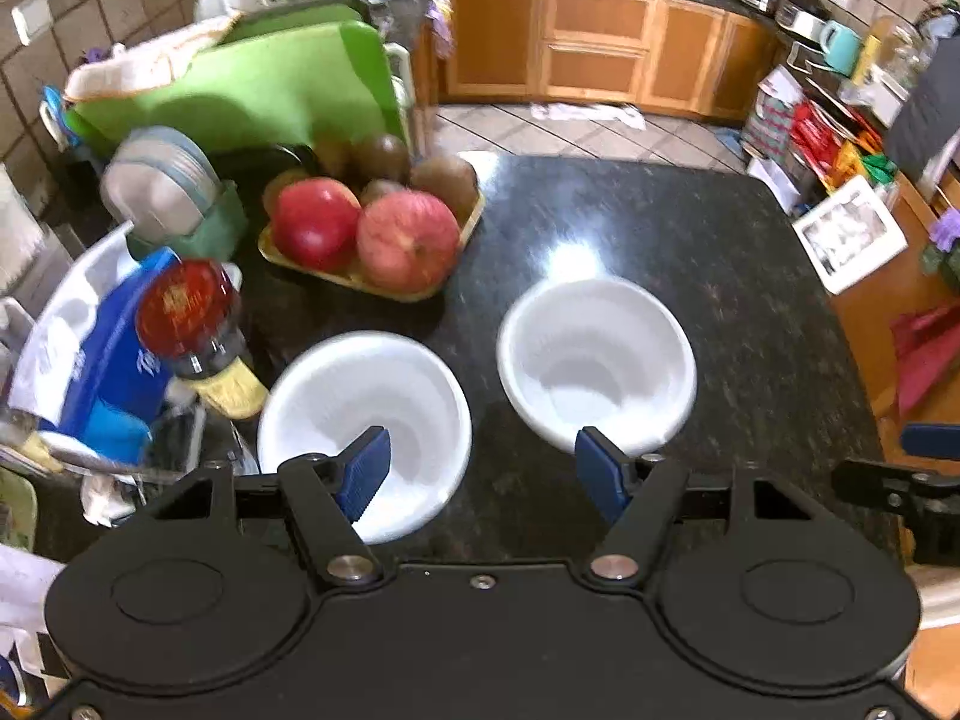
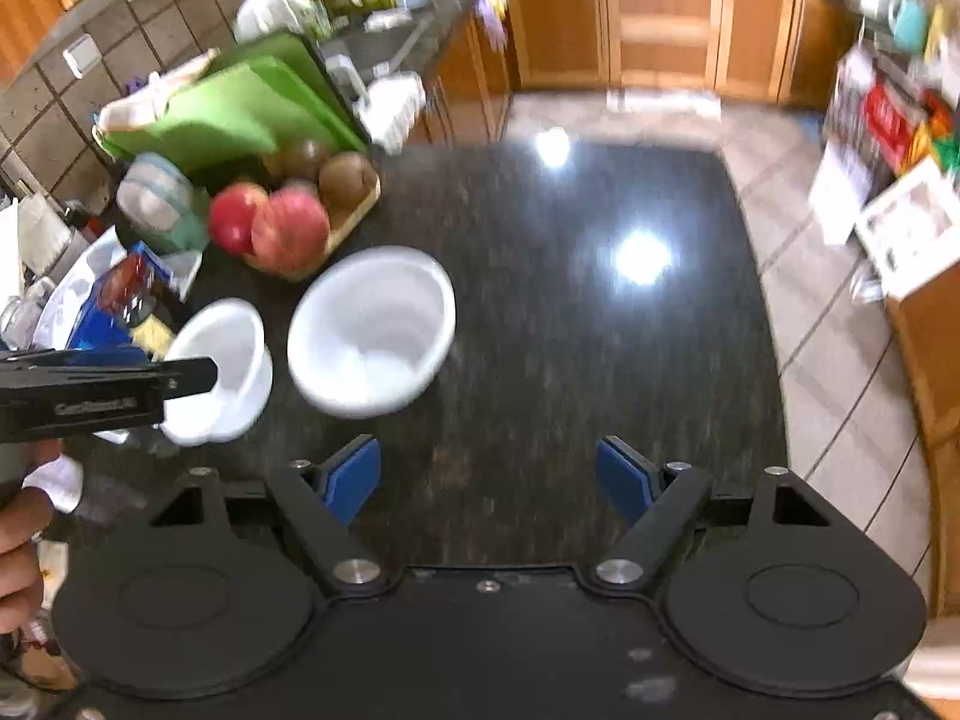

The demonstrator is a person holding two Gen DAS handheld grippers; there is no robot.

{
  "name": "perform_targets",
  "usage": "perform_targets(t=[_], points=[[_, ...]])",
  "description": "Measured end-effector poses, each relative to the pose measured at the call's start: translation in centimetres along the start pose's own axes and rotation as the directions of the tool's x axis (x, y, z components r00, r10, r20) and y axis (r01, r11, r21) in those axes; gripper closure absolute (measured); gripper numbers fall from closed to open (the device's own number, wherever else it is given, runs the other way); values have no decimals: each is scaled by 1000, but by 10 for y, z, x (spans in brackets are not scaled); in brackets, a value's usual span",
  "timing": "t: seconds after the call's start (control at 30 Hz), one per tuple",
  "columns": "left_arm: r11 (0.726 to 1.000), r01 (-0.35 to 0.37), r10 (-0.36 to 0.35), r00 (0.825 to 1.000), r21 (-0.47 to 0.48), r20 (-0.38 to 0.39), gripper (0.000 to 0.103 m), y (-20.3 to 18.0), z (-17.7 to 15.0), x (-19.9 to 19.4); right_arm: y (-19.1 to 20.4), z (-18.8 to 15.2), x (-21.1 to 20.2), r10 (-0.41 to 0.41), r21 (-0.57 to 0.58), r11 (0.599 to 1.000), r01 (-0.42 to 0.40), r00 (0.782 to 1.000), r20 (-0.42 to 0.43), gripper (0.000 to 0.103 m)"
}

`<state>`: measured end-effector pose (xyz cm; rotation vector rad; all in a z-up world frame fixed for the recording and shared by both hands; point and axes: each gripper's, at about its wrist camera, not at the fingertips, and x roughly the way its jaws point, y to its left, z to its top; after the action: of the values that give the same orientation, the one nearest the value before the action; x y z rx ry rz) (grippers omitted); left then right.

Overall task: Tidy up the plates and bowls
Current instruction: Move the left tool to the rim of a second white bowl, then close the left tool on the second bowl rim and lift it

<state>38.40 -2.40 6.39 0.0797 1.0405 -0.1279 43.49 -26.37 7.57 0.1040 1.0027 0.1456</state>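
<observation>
Kitchen with wooden cabinets (image 1: 594, 42) along the far wall and a tiled floor (image 2: 840, 372) off to the right of both grippers. Black speckled granite countertop (image 1: 660, 252) spread directly beneath them, glaring with ceiling light. Green cutting boards (image 1: 258, 84) propped upright at the far left, well beyond the left gripper (image 1: 480, 468). Fruit tray (image 1: 354, 276) set ahead and left of that gripper, carrying 2 red apples (image 1: 360, 234) in front and brown kiwis (image 1: 420, 174) behind. Blue packet (image 1: 102, 360) and red-capped bottle (image 1: 186, 312) crowded at the near left edge.

2 white bowls sat upright on the counter, side by side but apart. Left bowl (image 1: 366, 426) lay just ahead of the left gripper's left finger, that blue pad overlapping its near rim in the left wrist view; contact unclear. Right bowl (image 1: 597, 366) lay just ahead of the right finger, rim close to the pad. Left gripper's jaws spread wide, holding nothing.

Right gripper (image 2: 489, 480) hovered over bare counter, jaws equally wide, empty. Both bowls ahead and to its left, with the right bowl (image 2: 372, 330) nearer and the left bowl (image 2: 222, 372) partly hidden behind the left gripper's black body.
</observation>
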Motion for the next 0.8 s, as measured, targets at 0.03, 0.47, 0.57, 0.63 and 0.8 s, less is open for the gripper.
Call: perform_targets(t=[0.03, 0.47, 0.57, 0.63, 0.8], points=[[1000, -1, 1, 1000, -2, 3, 33, 0, 4, 2, 2, 4, 0, 3, -15, 1000, -3, 1000, 29, 20], [999, 7, -5, 998, 32, -68, 34, -15, 35, 66, 7, 30, 74, 59, -56, 997, -61, 997, -43, 37], [1000, 7, -5, 996, 29, -86, 40, -15, 38, 76, 7, 32, 89, 83, -66, 994, -87, 994, -68, 44], [999, -9, 12, 996, 35, -88, 41, -16, 40, 81, 7, 34, 98, 87, -60, 994, -91, 994, -63, 44], [999, 9, -4, 993, 43, -116, 52, -16, 43, 89, 2, 41, 116, 81, -21, 996, -82, 994, -79, 58]])
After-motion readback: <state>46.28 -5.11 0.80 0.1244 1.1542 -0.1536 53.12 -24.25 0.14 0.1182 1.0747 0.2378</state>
